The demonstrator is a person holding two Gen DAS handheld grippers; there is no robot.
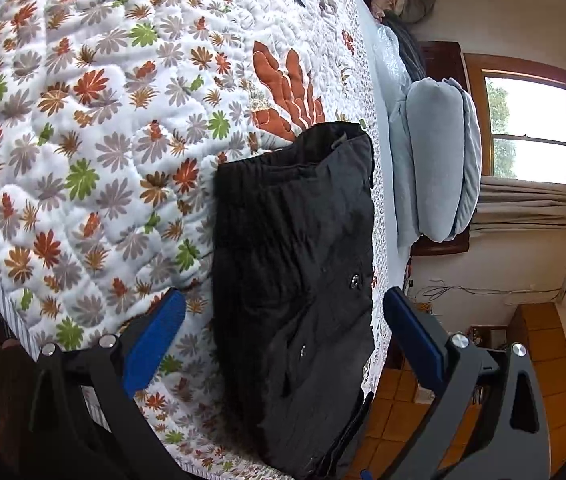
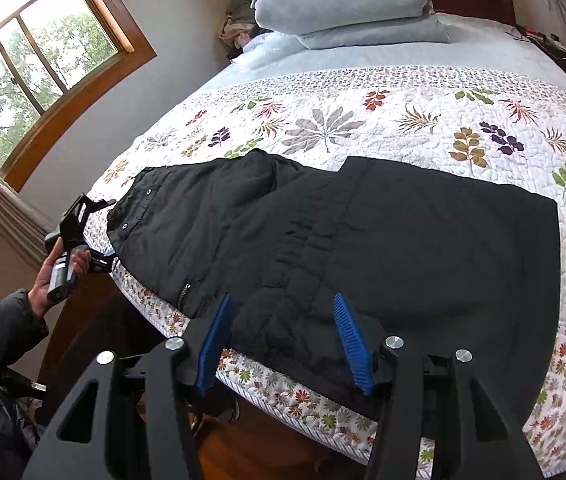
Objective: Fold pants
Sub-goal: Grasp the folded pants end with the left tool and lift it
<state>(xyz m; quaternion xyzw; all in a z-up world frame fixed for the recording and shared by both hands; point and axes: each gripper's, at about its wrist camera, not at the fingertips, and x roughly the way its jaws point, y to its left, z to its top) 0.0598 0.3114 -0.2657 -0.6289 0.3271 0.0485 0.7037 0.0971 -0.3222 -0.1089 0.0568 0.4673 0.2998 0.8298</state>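
Observation:
Black pants [image 2: 363,240] lie flat on the floral quilt [image 2: 403,128] along the bed's near edge. Their end with metal snaps points left, and a folded layer lies over the right part. My right gripper [image 2: 283,342] hovers open just above the pants' near edge, its blue pads clear of the cloth. In the left wrist view the pants [image 1: 295,260] run away from me, between and beyond the wide-open fingers of my left gripper [image 1: 285,340]. The right wrist view shows the left gripper [image 2: 83,220] at the snap end, held by a hand [image 2: 49,280], touching nothing.
Grey pillows [image 2: 343,8] are stacked at the head of the bed, with a heap of clothes [image 2: 239,20] behind them. A window [image 2: 31,76] with a curtain is on the left wall. Orange floor tiles [image 1: 395,432] lie beyond the bed's edge [image 2: 283,404].

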